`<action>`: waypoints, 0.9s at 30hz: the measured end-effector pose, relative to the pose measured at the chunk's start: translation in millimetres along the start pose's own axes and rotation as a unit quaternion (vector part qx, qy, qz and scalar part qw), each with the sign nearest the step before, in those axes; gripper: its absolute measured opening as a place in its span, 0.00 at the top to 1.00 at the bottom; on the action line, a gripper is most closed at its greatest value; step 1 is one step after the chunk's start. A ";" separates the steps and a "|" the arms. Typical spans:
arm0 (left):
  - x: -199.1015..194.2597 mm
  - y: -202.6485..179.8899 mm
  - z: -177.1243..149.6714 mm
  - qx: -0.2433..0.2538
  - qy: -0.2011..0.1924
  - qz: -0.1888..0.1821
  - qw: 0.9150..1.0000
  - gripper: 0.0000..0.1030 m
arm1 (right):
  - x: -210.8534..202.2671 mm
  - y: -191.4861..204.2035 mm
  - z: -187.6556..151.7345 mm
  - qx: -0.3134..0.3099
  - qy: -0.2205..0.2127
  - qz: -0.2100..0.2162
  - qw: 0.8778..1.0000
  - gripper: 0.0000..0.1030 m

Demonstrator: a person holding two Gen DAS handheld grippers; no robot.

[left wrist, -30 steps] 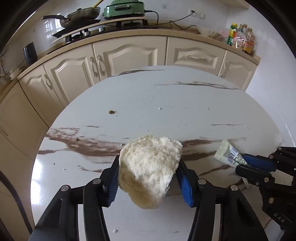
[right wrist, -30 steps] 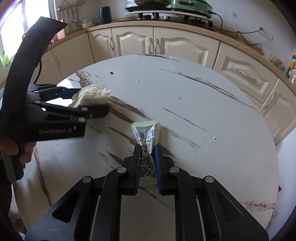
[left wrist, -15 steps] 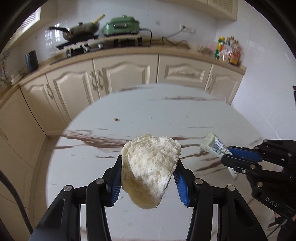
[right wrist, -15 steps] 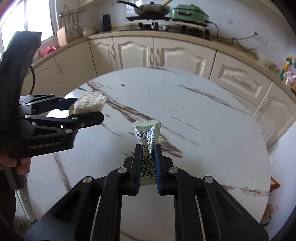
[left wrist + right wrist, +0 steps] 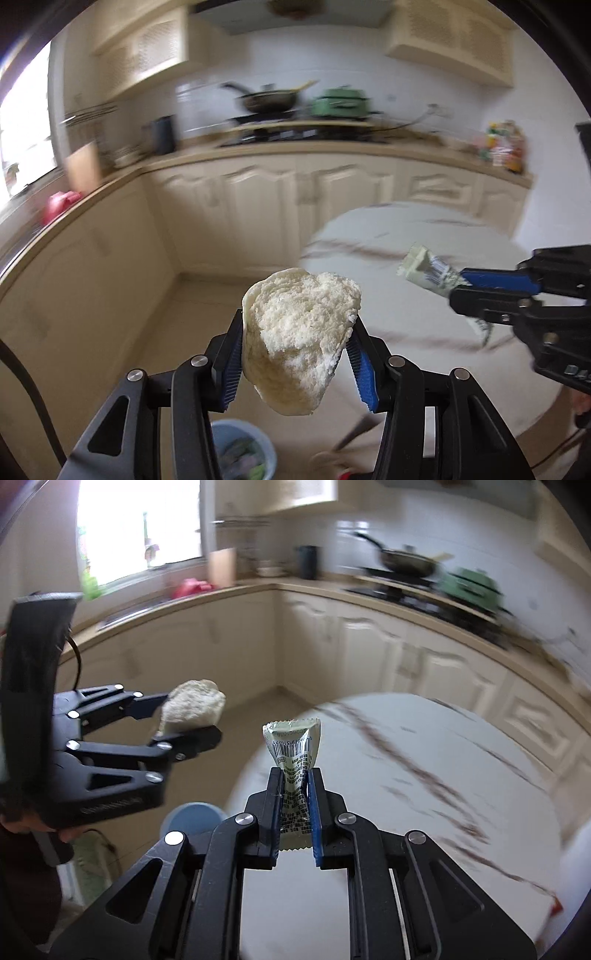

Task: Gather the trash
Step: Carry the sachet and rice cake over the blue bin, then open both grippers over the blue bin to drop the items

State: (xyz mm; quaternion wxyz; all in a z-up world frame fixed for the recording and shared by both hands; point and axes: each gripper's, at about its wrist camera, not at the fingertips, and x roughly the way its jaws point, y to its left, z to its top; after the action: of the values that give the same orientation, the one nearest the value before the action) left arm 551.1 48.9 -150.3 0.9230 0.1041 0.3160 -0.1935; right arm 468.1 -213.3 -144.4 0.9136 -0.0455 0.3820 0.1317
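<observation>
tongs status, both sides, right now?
Left tongs: closed on the chunk of bread, carried in the air.
Right tongs: closed on the green sachet, also lifted.

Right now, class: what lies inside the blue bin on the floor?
The blue bin holds blurred pale and green scraps, not identifiable. The left gripper, shut on the bread piece, covers part of it.

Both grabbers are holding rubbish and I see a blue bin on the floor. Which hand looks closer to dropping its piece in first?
Probably the left. In its own view the left gripper, clamped on the bread chunk, hangs nearly over the blue bin. The right gripper, pinching the green sachet, is above the table edge, off to the side of the bin.
</observation>
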 end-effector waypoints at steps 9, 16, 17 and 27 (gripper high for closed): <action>1.4 127.1 -114.5 -0.105 0.109 0.085 0.985 0.54 | 114.7 142.1 -14.2 -0.054 0.072 0.108 0.990 0.87; 54.7 169.8 -194.0 -0.173 0.194 0.079 0.962 0.54 | 225.9 191.9 -49.7 -0.047 0.162 0.144 0.975 0.87; 63.3 176.3 -201.6 -0.178 0.206 0.080 0.959 0.54 | 242.0 195.8 -56.3 -0.047 0.175 0.146 0.973 0.87; 130.7 224.8 -254.0 -0.217 0.282 0.086 0.931 0.49 | 342.3 193.7 -93.4 -0.013 0.247 0.163 0.955 0.83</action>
State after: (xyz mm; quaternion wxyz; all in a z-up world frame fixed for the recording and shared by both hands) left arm 603.0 293.7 -413.8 0.8091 -0.0221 0.5873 -0.0028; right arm 581.2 26.2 -449.8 0.7563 -0.0261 0.5960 0.2685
